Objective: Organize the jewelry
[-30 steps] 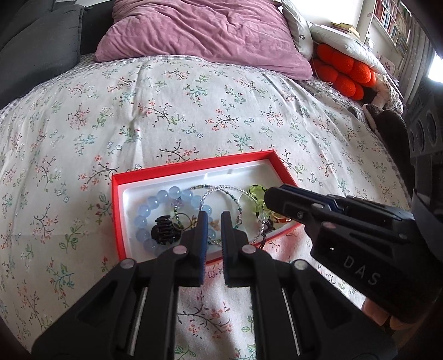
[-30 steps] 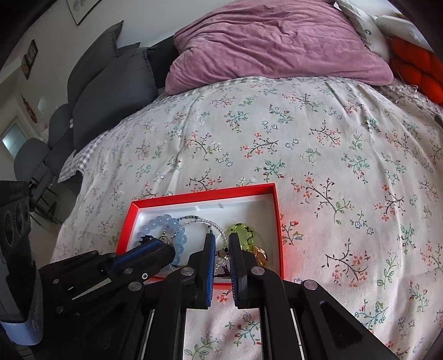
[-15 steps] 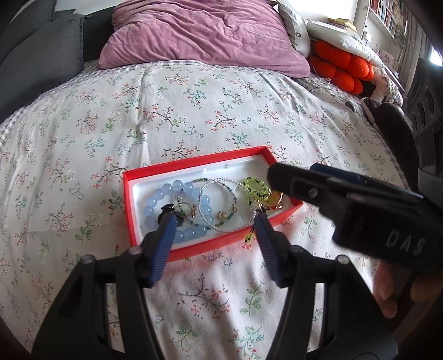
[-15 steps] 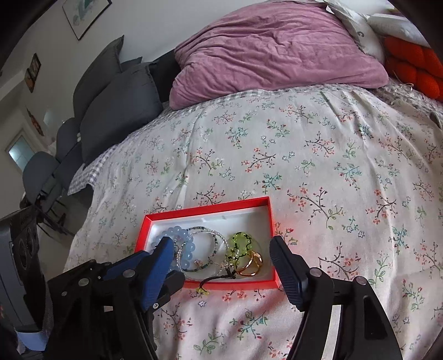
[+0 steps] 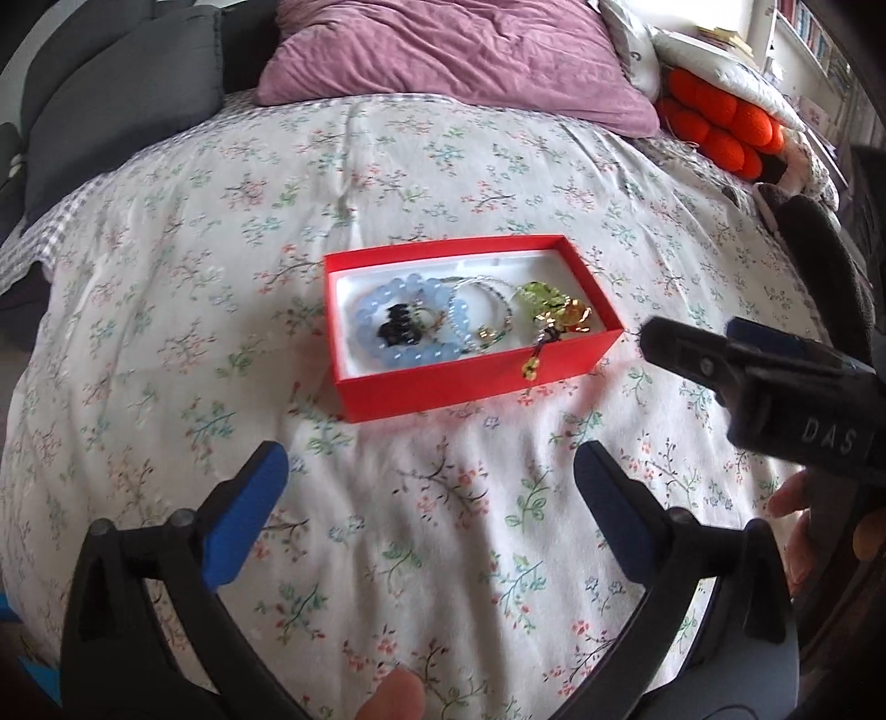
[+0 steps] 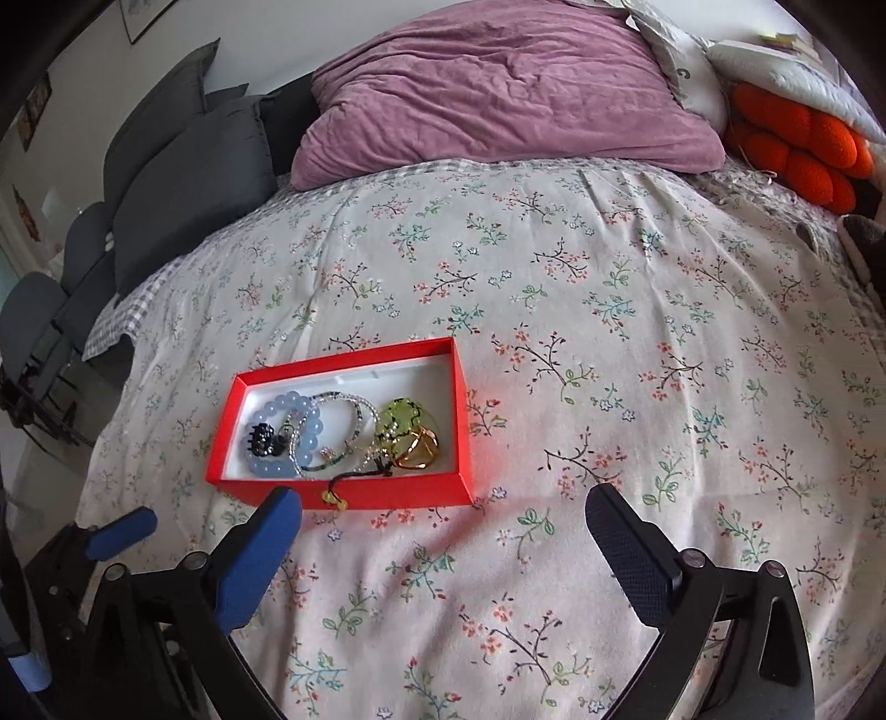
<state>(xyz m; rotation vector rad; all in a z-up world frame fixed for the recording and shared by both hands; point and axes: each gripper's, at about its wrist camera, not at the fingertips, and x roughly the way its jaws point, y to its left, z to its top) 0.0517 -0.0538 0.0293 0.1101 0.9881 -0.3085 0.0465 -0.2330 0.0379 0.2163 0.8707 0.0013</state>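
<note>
A red box [image 5: 443,387] with a white lining lies on the floral bedspread. Inside are a blue bead bracelet [image 5: 368,332], a black hair claw [image 5: 398,327], a clear bead bracelet [image 5: 470,327], a green piece [image 5: 534,293] and a gold ring [image 5: 576,318]. A cord with yellow beads [image 5: 531,368] hangs over the front wall. My left gripper [image 5: 429,459] hovers short of the box, jaws opening wide, nothing between them. My right gripper [image 6: 443,498] is just before the box [image 6: 387,493], jaws also opening and empty. It shows from the side [image 5: 692,338] in the left wrist view.
A purple pillow [image 5: 443,50] lies at the head of the bed, grey cushions [image 5: 111,83] at the far left, and an orange cushion [image 5: 720,122] at the far right. A person's fingertip [image 5: 393,692] shows at the bottom edge.
Both grippers went from shut over the box to wide open. Both drew back and up, so the box now lies clear of the fingertips.
</note>
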